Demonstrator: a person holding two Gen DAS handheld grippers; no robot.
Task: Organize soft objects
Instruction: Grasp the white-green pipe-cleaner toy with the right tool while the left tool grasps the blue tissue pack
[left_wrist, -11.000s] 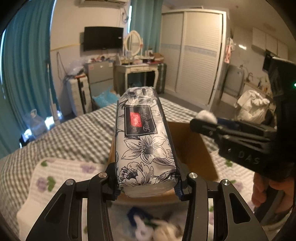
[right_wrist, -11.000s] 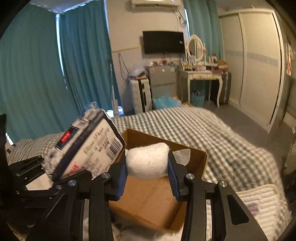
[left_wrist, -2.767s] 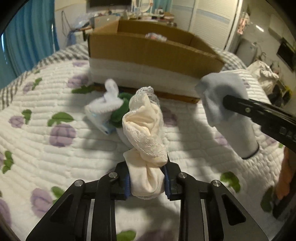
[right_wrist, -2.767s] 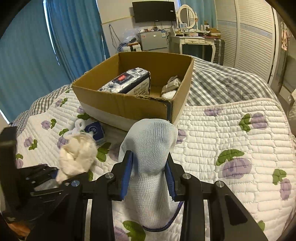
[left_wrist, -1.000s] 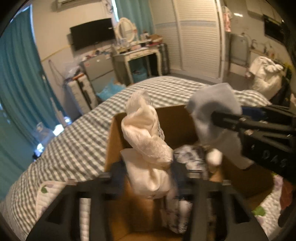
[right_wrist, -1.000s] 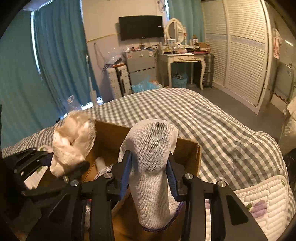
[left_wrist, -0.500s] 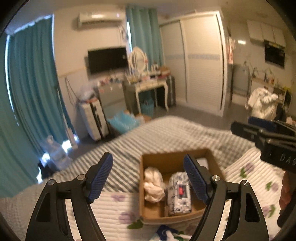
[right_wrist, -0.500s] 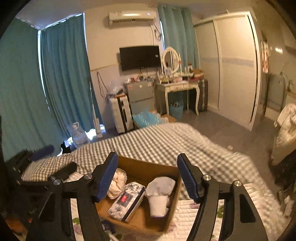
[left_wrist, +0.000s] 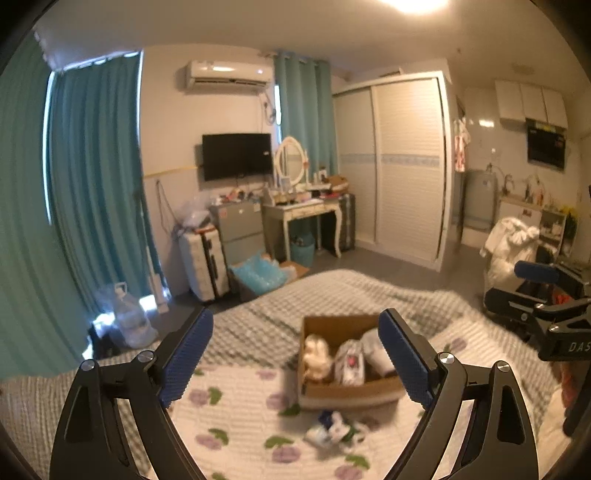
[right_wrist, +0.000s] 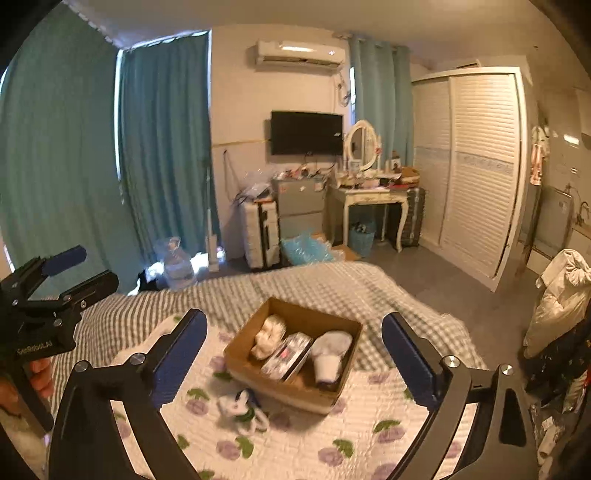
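A cardboard box (left_wrist: 384, 390) (right_wrist: 236, 360) sits on the bed's floral quilt, well below both grippers. In it lie a cream lace cloth bundle (left_wrist: 317, 356) (right_wrist: 269, 336), a floral tissue pack (left_wrist: 349, 363) (right_wrist: 286, 356) and a light grey sock (left_wrist: 376, 350) (right_wrist: 330, 350). A small pile of white, blue and green soft items (left_wrist: 332, 430) (right_wrist: 240, 408) lies on the quilt in front of the box. My left gripper (left_wrist: 295, 358) is open and empty, high above the bed. My right gripper (right_wrist: 293, 358) is open and empty, high too.
The bed has a white quilt with purple flowers (left_wrist: 236, 424) over a grey checked sheet (right_wrist: 314, 284). Beyond it stand teal curtains (right_wrist: 162, 147), a suitcase (right_wrist: 260, 234), a dressing table (right_wrist: 369, 199) and a white wardrobe (right_wrist: 476, 166). A heap of white clothes (right_wrist: 561, 295) lies at the right.
Both grippers let go of the lace cloth and the sock into the box, opened wide and rose high above the bed. In the last half second they rose a little further.
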